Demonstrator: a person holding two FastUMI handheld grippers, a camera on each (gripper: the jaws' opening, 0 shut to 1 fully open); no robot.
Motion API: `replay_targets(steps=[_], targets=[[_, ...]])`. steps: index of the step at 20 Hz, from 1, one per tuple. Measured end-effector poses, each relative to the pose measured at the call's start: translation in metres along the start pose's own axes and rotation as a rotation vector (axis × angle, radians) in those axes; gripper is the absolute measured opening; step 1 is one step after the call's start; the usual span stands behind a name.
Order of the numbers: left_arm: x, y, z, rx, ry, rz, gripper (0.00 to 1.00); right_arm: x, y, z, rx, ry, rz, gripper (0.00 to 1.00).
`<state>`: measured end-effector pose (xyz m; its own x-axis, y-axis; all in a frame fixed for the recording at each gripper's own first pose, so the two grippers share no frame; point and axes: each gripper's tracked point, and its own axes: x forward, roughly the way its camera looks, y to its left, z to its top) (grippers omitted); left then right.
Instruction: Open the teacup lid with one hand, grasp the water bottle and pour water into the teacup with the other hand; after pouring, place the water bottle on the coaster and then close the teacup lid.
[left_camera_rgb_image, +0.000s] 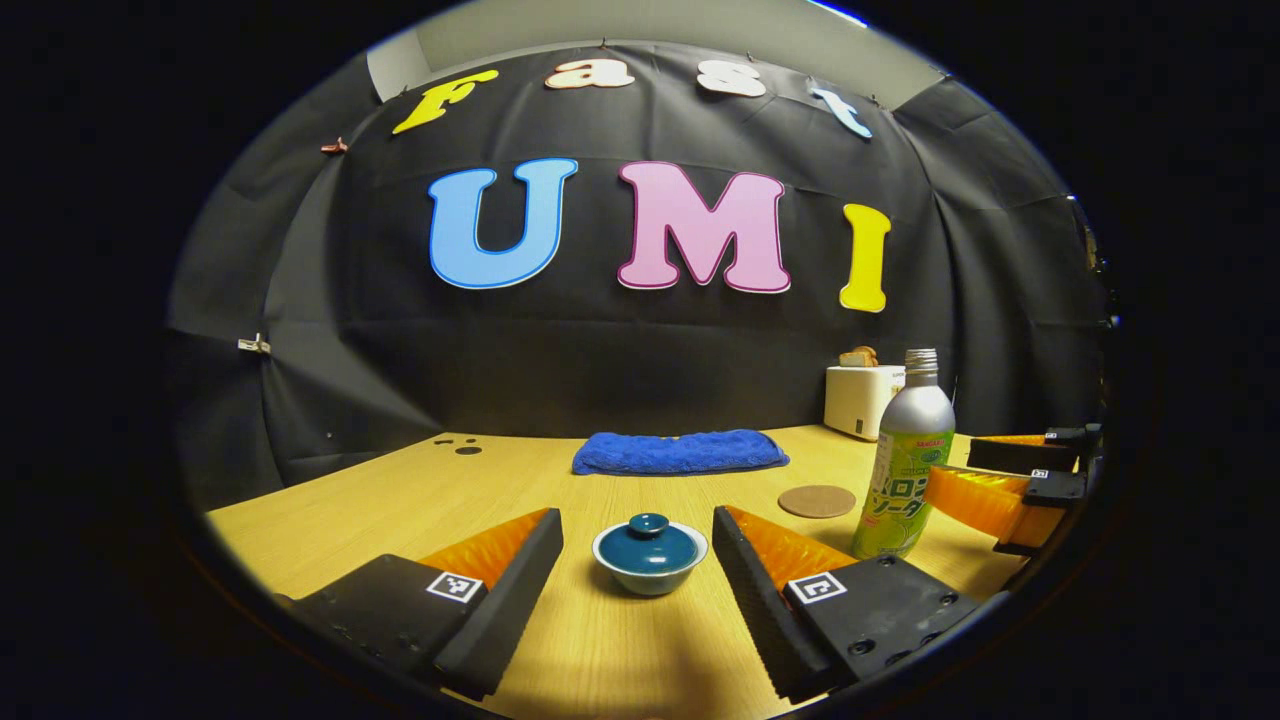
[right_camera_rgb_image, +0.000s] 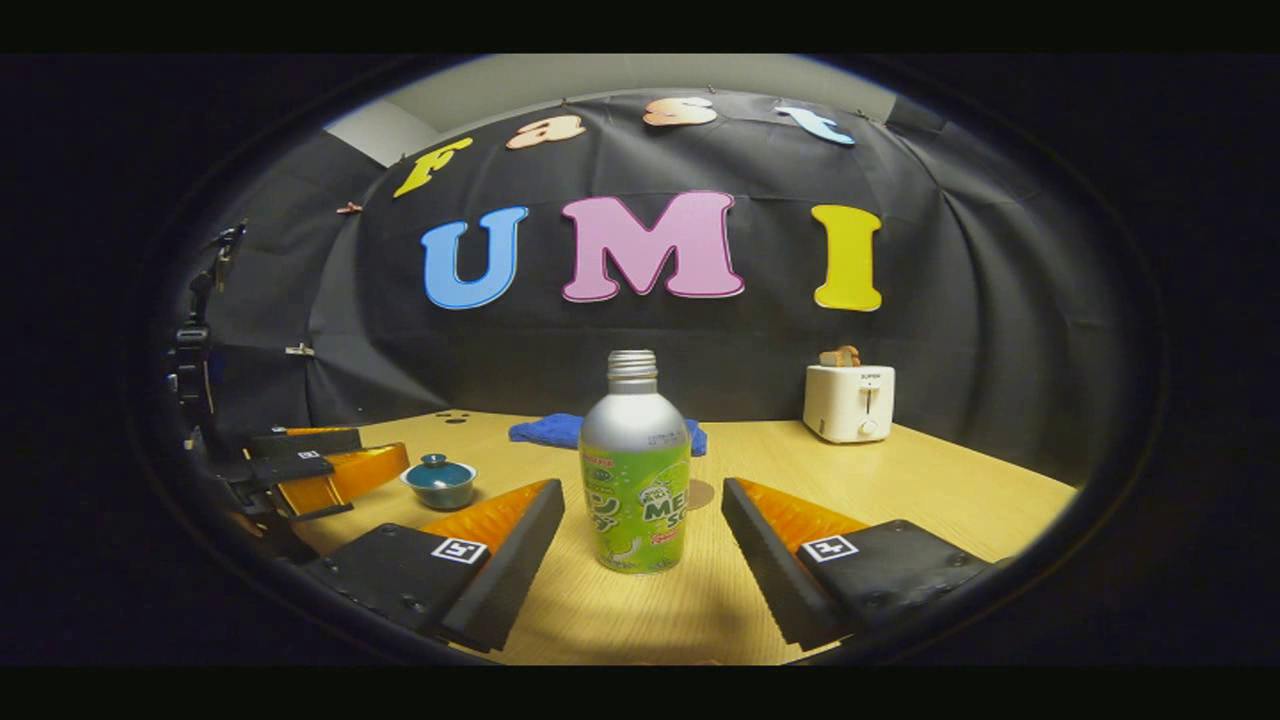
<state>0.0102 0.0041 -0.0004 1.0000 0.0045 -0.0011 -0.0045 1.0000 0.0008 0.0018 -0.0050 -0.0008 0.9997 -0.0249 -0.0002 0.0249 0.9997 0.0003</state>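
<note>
A small white teacup (left_camera_rgb_image: 650, 574) with a dark teal lid (left_camera_rgb_image: 649, 545) stands on the wooden table, just ahead of my left gripper (left_camera_rgb_image: 637, 535), whose fingers stand open on either side of it without touching. A silver bottle with a green label (right_camera_rgb_image: 634, 475) stands upright between the open fingers of my right gripper (right_camera_rgb_image: 643, 505), apart from both. The bottle (left_camera_rgb_image: 905, 462) is also in the left gripper view, with the right gripper (left_camera_rgb_image: 985, 480) beside it. A round cork coaster (left_camera_rgb_image: 817, 501) lies behind the bottle. The teacup (right_camera_rgb_image: 439, 482) sits at the left in the right gripper view, by the left gripper (right_camera_rgb_image: 320, 465).
A folded blue cloth (left_camera_rgb_image: 680, 451) lies at the back of the table (left_camera_rgb_image: 400, 500). A white toaster (right_camera_rgb_image: 849, 402) with bread in it stands at the back right. Small dark holes (left_camera_rgb_image: 462, 444) mark the table's far left.
</note>
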Motion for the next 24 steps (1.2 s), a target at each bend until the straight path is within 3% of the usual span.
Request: replay_targets(steps=[4, 9, 13, 21, 24], targets=[[0.018, -0.002, -0.003, 0.005, 0.012, -0.040, 0.95, 0.000, 0.000, 0.000, 0.000, 0.000, 0.000, 0.98], [0.044, -0.008, -0.017, 0.057, 0.113, -0.092, 0.95, 0.000, -0.001, 0.000, 0.000, 0.000, 0.001, 0.98], [0.061, -0.006, -0.020, 0.073, 0.143, -0.095, 0.89, 0.000, -0.001, 0.000, 0.000, 0.000, 0.001, 0.98], [0.079, -0.010, -0.032, 0.122, 0.211, -0.108, 0.63, 0.000, -0.003, 0.000, 0.000, 0.000, -0.011, 0.98], [0.082, -0.012, -0.036, 0.151, 0.237, -0.105, 0.48, 0.000, -0.003, -0.001, 0.000, 0.001, -0.011, 0.98]])
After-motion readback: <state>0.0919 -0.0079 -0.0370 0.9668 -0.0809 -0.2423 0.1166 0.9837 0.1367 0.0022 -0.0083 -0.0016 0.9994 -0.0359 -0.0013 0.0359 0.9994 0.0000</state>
